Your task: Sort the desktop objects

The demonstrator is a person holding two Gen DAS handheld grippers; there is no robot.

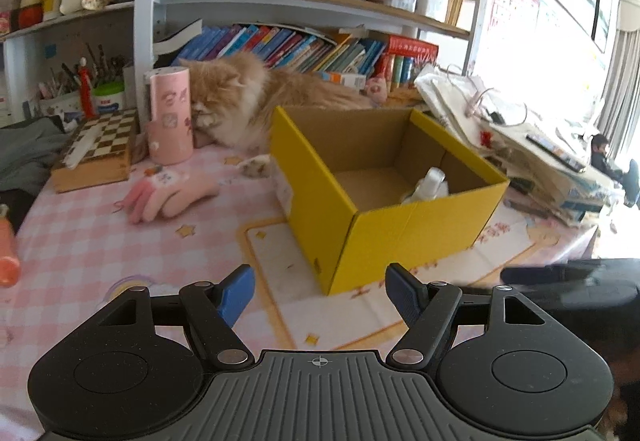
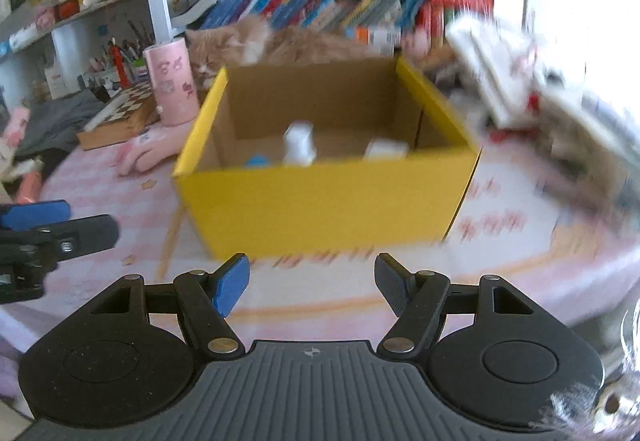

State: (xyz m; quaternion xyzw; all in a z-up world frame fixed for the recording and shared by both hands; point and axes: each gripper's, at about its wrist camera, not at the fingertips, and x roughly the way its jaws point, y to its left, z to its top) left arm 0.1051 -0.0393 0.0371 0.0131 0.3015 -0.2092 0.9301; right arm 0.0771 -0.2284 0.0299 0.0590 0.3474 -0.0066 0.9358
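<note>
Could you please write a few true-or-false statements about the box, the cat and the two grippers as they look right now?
1. The yellow box is open at the top. True.
2. The box is empty. False: small white items lie inside.
3. The cat lies behind the box, by the pink cylinder. True.
4. The left gripper holds the pink glove. False: its jaws are open and empty.
5. The right gripper is empty. True.

Legible text: letters "A" and "B" on the wall chart [image 1: 516,1], left wrist view. Book spines [image 1: 280,41] and other labels too small or blurred.
</note>
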